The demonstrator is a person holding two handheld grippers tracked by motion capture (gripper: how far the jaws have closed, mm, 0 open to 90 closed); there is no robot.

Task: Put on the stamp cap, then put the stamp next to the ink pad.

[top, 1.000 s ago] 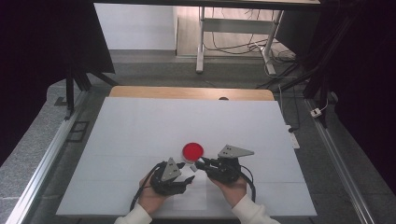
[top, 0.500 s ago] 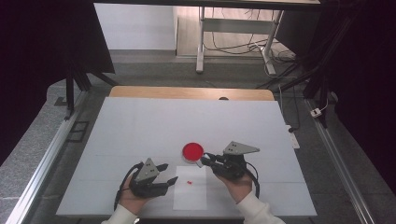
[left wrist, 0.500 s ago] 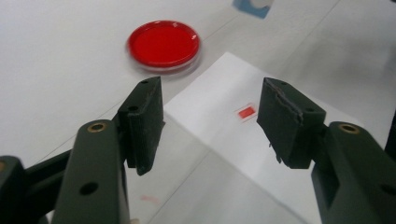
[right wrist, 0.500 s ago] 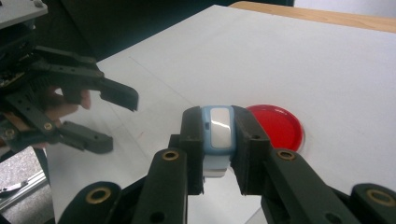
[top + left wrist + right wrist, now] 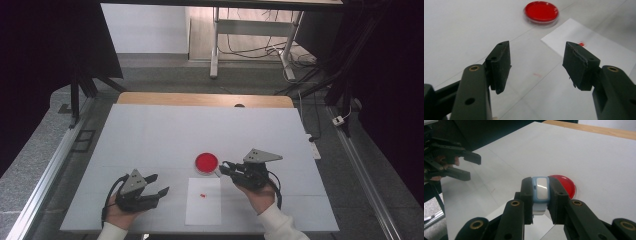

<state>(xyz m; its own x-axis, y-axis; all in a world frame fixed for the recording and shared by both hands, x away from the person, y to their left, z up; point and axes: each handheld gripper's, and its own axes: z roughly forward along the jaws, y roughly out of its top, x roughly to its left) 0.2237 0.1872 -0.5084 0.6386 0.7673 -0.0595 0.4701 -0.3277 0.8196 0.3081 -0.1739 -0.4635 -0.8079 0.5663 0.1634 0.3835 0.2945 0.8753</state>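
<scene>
Right gripper (image 5: 540, 206): jaws clamped on a small blue-and-white device (image 5: 541, 192), held just beside the red dish (image 5: 206, 162). Left gripper (image 5: 159, 184): jaws wide apart, holding nothing, low over the table (image 5: 150, 135) left of the paper sheet (image 5: 204, 202).

Red dish (image 5: 206, 162); white paper sheet (image 5: 204, 202), tiny red mark; light-blue clip (image 5: 540, 190); black jaws.
</scene>
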